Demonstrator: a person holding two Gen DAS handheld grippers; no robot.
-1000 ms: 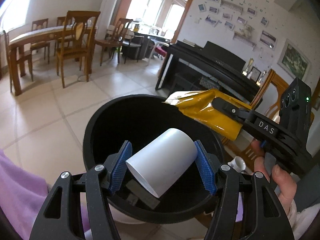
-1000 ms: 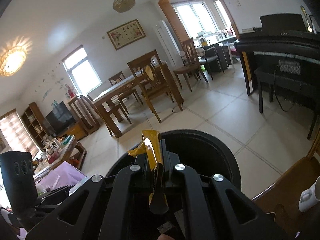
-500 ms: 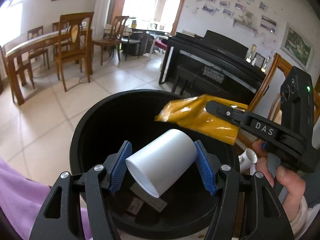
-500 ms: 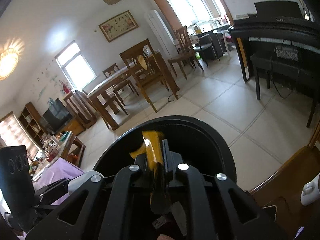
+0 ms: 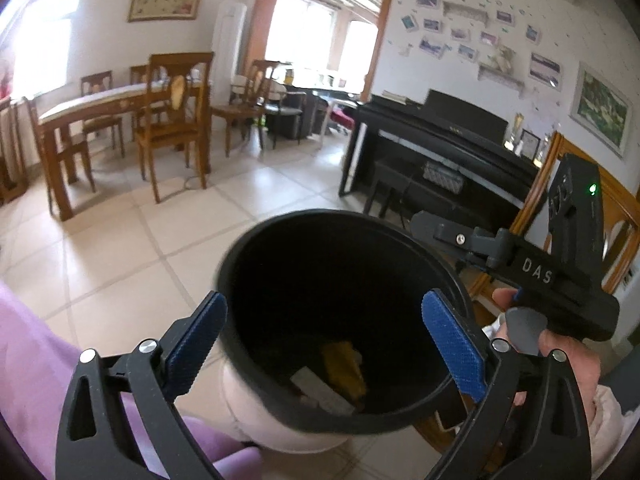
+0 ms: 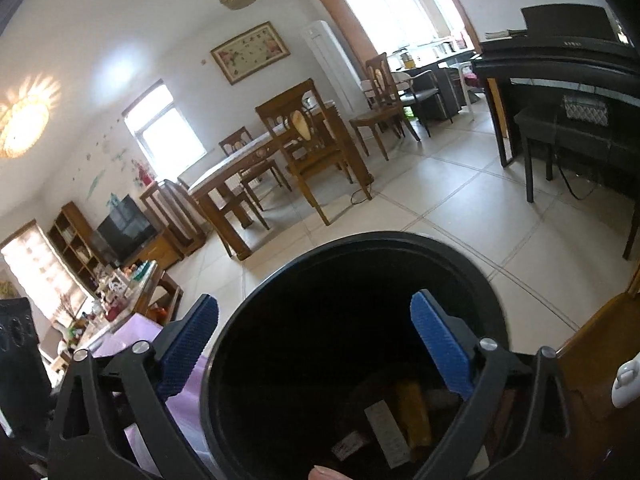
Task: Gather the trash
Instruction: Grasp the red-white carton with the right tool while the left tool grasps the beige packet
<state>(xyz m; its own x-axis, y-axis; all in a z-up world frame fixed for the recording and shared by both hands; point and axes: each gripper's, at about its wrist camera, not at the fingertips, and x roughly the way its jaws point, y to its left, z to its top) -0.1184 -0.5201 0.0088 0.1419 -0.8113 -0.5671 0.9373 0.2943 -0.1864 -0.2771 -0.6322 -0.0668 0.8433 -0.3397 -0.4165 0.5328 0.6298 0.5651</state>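
Observation:
A black round trash bin (image 5: pixel 248 248) stands on the tiled floor below both grippers; it also shows in the right wrist view (image 6: pixel 472 264). Inside lie a yellow wrapper (image 5: pixel 346 368), also seen in the right wrist view (image 6: pixel 414 412), and white paper scraps (image 5: pixel 320 390). The white cup is not visible. My left gripper (image 5: pixel 324 338) is open and empty over the bin mouth. My right gripper (image 6: pixel 314 344) is open and empty over the bin; its body shows in the left wrist view (image 5: pixel 532 276).
A purple cloth (image 5: pixel 24 360) lies at the lower left. A wooden dining table with chairs (image 5: pixel 120 116) stands across the floor. A black piano (image 5: pixel 440 148) with its bench is at the right. A wooden chair (image 5: pixel 580 208) stands close on the right.
My left gripper opened and let go of the white cup. My right gripper opened and dropped the yellow wrapper, which now lies at the bottom of the bin.

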